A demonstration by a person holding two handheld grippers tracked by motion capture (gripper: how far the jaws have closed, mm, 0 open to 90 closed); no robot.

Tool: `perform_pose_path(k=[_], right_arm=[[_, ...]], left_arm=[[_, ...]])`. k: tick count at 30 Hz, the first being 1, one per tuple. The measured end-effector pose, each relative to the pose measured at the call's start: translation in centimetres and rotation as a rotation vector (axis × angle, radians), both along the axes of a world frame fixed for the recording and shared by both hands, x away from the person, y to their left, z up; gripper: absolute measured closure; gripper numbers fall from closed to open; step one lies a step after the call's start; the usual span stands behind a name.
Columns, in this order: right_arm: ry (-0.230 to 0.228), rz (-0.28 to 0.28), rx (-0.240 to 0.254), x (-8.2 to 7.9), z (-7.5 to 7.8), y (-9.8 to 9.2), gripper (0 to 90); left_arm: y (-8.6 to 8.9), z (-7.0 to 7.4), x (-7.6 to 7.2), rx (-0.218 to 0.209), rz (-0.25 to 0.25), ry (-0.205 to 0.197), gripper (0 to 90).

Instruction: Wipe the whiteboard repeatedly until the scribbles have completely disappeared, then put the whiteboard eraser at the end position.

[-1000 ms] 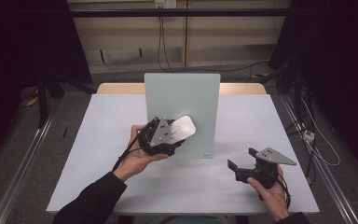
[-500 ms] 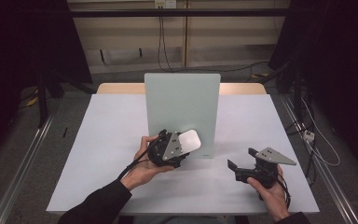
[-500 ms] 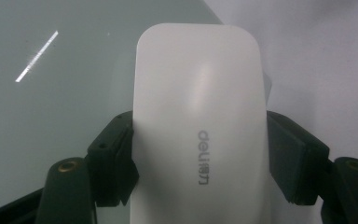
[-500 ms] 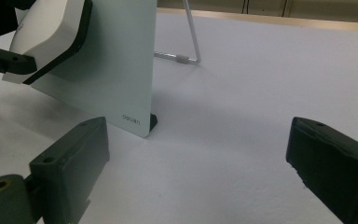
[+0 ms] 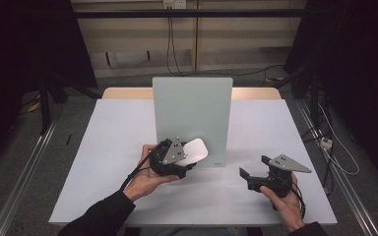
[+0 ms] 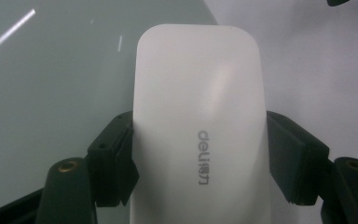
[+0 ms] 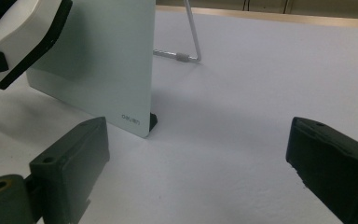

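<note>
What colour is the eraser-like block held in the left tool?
White, with small grey lettering; the block shows best in the left gripper view.

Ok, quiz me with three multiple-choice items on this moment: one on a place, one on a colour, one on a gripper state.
1. Where is the white eraser?
A. flat on the table
B. between the left gripper jaws
C. behind the board

2. What colour is the standing board?
A. pale green
B. red
C. black

3. How are the right gripper jaws?
A. shut on the board
B. shut on the eraser
C. open, nothing between

B: both pads press its sides.
A: its face is pale green.
C: bare table shows between them.
</note>
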State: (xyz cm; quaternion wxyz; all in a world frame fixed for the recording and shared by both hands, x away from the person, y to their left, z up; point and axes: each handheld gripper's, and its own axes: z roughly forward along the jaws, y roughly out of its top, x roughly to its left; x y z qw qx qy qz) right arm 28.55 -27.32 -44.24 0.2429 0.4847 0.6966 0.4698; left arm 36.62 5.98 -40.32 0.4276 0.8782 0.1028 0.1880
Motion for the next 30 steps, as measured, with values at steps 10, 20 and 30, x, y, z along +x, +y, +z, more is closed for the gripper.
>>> perform_pose_path(k=[10, 20, 30], right_arm=[[-0.005, 0.001, -0.004, -0.1, 0.1, 0.0, 5.8], [-0.005, 0.001, 0.001, 0.0, 0.1, 0.0, 5.9], [-0.001, 0.01, -0.004, 0.0, 0.0, 0.1, 5.8]], left_arm=[[1.5, 0.6, -0.1, -0.048, -0.002, 0.082, 31.2], [2.6, 0.9, 0.2, -0.062, -0.009, 0.148, 31.3], [2.4, 0.6, -0.4, -0.021, -0.077, 0.209, 31.2]])
